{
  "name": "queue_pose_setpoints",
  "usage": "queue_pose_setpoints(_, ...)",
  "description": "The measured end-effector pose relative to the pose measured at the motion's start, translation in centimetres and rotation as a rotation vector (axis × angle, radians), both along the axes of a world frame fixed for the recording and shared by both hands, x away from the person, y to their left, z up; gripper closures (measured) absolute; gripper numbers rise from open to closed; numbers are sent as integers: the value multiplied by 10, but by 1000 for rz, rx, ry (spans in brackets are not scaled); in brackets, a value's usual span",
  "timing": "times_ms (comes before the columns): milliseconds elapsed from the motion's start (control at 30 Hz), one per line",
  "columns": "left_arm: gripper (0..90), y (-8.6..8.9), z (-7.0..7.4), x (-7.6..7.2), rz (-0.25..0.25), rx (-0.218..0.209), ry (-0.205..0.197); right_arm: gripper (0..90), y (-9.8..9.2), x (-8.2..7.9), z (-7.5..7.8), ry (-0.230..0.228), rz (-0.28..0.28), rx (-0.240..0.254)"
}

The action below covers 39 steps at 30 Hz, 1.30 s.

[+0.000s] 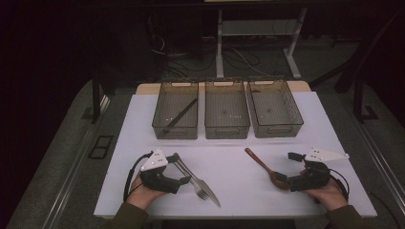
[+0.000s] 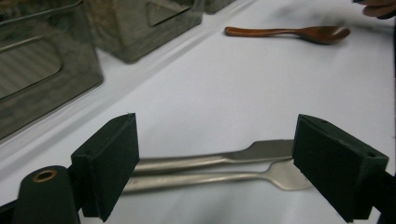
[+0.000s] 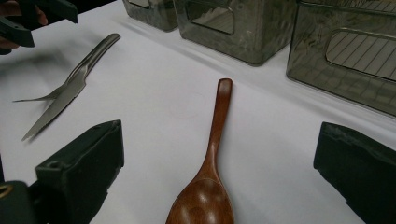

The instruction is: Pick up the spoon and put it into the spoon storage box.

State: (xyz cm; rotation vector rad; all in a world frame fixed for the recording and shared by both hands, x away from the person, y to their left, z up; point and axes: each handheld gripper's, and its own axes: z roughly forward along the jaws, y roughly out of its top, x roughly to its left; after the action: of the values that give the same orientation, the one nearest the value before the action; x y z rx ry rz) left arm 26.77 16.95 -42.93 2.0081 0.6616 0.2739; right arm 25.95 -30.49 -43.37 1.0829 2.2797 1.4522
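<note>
White table (image 1: 229,176) carries three bins (image 1: 227,114) at the far edge. Left tongs (image 1: 184,180) stand apart astride fork (image 2: 261,177) and knife (image 2: 210,161), ready to grasp; right tongs (image 1: 285,167) gape around the spoon (image 3: 208,186).

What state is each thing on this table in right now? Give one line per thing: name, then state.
left gripper: jaws open, astride the knife and fork handles, not pressing them
right gripper: jaws open, spoon bowl between them, untouched
knife: flat on table beside fork
fork: flat on table
wooden spoon: flat, bowl up
left bin: holds one dark stick
middle bin: empty
right bin: empty
</note>
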Motion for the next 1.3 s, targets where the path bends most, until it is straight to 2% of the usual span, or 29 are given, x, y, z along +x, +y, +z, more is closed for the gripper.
queue_pose_setpoints(167, 102, 5, -2, 0, 21, -8, 27, 12, 1, 0, 1, 8, 10, -4)
queue_pose_setpoints(400, 6, 3, -3, 1, 37, 2, 35, 12, 2, 2, 3, 75, 32, -35)
queue_pose_setpoints(467, 0, 4, -3, 2, 35, 9, 42, 57, 2, 3, 1, 101, 30, -44)
queue_pose_setpoints(533, 0, 4, -4, 2, 32, 8, 51, 59, 2, 4, 0, 117, 28, -53)
queue_pose_setpoints(600, 0, 4, -3, 2, 32, 4, 56, 141, 2, 4, 0, 126, 32, -62)
queue_pose_setpoints(733, 0, 3, -4, 3, 22, 7, 59, 193, 1, 4, -2, 151, 45, -76)
queue_pose_setpoints(1300, 0, 0, -6, 2, -6, 7, 69, 356, 5, 4, -8, 219, 67, -155)
